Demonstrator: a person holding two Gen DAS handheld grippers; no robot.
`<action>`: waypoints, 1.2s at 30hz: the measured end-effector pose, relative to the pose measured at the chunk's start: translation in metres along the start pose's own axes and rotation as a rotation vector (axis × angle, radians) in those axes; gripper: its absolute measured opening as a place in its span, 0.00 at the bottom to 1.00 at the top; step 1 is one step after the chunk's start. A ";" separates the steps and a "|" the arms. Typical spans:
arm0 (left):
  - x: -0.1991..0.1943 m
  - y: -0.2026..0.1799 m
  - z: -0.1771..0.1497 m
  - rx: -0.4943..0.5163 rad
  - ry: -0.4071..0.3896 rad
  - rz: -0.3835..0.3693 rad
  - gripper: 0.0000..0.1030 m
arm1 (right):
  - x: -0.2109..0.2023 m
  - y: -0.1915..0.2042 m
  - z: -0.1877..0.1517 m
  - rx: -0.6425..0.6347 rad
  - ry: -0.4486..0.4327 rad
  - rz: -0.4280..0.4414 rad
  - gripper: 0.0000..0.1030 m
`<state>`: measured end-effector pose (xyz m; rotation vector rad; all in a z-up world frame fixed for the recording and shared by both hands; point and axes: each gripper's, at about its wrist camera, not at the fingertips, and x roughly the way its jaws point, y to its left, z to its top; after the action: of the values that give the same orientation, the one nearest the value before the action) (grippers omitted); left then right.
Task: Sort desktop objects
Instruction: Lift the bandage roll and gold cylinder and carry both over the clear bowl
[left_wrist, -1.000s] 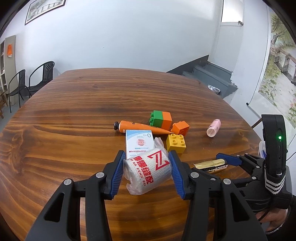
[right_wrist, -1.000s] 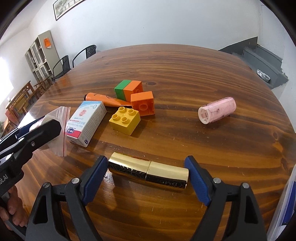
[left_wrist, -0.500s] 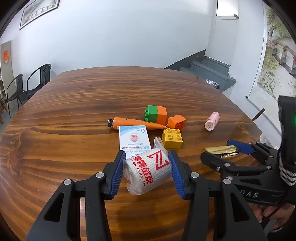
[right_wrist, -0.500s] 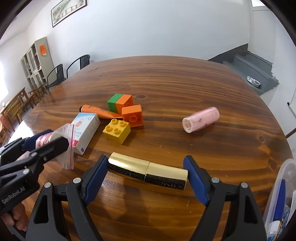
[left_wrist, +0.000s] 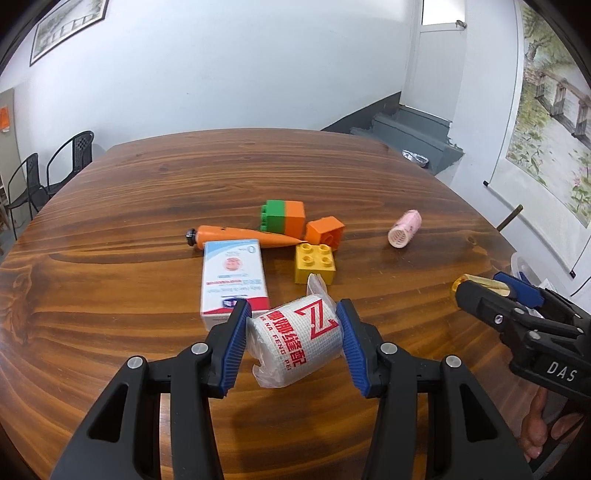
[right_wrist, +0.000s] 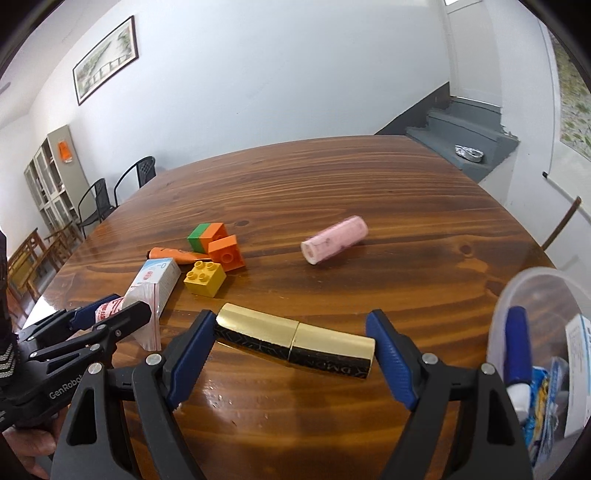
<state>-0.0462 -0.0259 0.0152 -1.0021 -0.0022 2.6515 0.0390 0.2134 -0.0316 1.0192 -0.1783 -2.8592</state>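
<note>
Desktop objects lay in a loose cluster near the middle of the wooden table (left_wrist: 147, 206), w/ two of them up in the grippers. The left gripper (left_wrist: 293, 338) had its blue pads pressed against both ends of a white bandage roll (left_wrist: 295, 341) in clear wrap w/ red lettering, held above the tabletop just in front of a white medicine box (left_wrist: 233, 277). The right gripper (right_wrist: 295, 343) was clamped lengthwise on a gold tube (right_wrist: 295, 341), one pad at each end, also off the surface. On the table: an orange carrot-shaped tube (left_wrist: 240, 236) lying behind the box, its tip pointing toward the yellow brick (left_wrist: 315, 262); a green-and-orange brick (left_wrist: 284, 218) beside an orange brick (left_wrist: 325, 230), which sat just behind the yellow one, the three close together. A pink cylinder (left_wrist: 404, 229) lay on its side, apart from the cluster, toward the right edge. In the right wrist view a clear plastic bin (right_wrist: 532, 291) sat at the table's right edge w/ a blue-capped item and some packets inside; couldn't tell exactly what they were. Black chairs (left_wrist: 55, 173) stood by the far left wall.
</note>
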 end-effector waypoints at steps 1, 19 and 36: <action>0.000 -0.004 0.000 0.005 0.002 -0.005 0.50 | -0.005 -0.004 -0.001 0.007 -0.007 -0.008 0.83; -0.006 -0.085 0.002 0.121 0.019 -0.108 0.50 | -0.073 -0.086 -0.022 0.117 -0.131 -0.140 0.83; -0.006 -0.189 0.006 0.278 0.045 -0.245 0.50 | -0.120 -0.183 -0.047 0.318 -0.201 -0.294 0.83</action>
<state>0.0075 0.1536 0.0442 -0.9044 0.2322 2.3284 0.1512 0.4071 -0.0189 0.8617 -0.5602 -3.2779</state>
